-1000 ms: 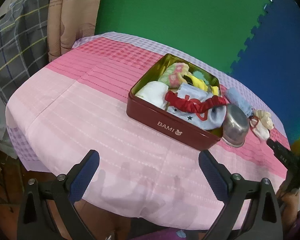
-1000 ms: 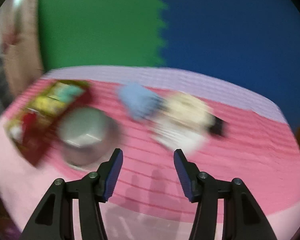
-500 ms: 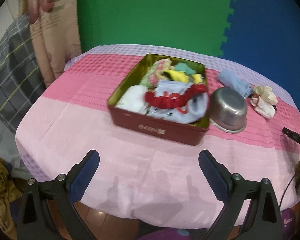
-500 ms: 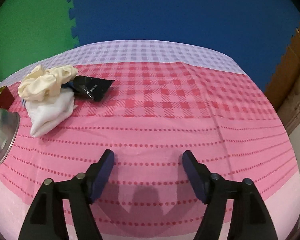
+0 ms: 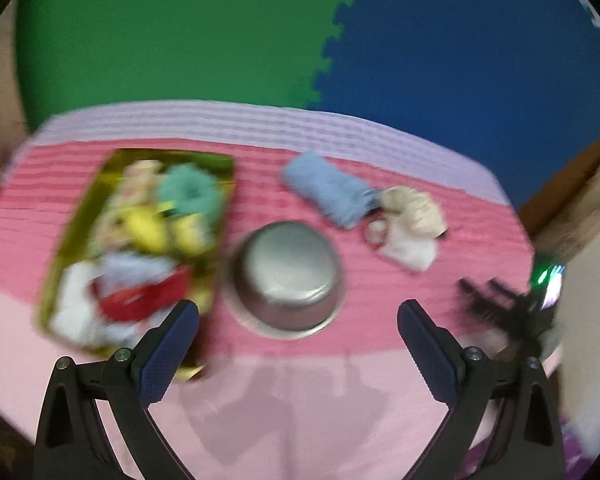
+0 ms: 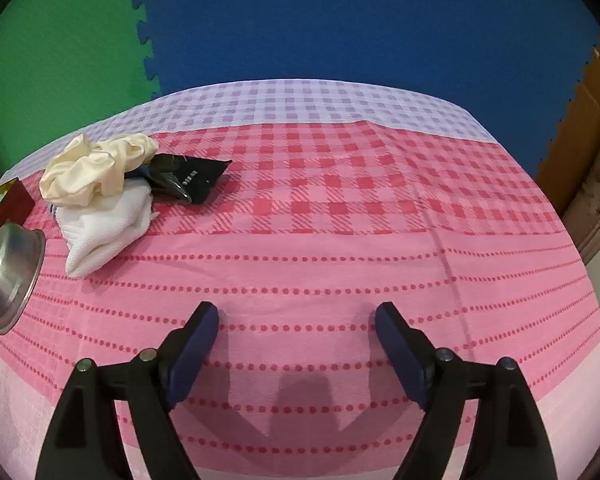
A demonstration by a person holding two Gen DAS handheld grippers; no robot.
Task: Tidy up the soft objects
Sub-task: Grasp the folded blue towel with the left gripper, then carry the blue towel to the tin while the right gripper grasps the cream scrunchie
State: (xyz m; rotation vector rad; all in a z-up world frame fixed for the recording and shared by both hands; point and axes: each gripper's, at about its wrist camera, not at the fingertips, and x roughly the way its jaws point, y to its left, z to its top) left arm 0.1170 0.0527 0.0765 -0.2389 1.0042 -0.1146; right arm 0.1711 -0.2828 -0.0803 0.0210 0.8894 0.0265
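Right tongs [image 6: 296, 344]: jaws opening, already spread wide, nothing between them; only bare pink cloth of the bench [image 6: 340, 264] lies ahead. Left tongs [image 5: 298, 340]: spread wide, empty, view blurred.

Ahead of the left tongs, close in: an upturned metal bowl [image 5: 288, 276]. Just left of the bowl, a red tin [image 5: 140, 248] with a gold lining, already packed with soft items in white, red, yellow and teal. Beyond the bowl and to its right: a rolled blue cloth [image 5: 328, 188], touching a cream scrunchie [image 5: 414, 208] and a white folded cloth [image 5: 408, 250].

From the right tongs, the same loose group sits far ahead and to the left: cream scrunchie [image 6: 96, 168] resting on the white cloth [image 6: 100, 232], a black flat object [image 6: 188, 176] tucked against them. Its identity cannot be told.

Step judged: between picks. Tin part filled; three soft pieces remain out on the bench.

Next move calls for: right tongs to swing left and forward to the pile, come down over the scrunchie or white cloth, and close on fabric alone, clear of the black object.
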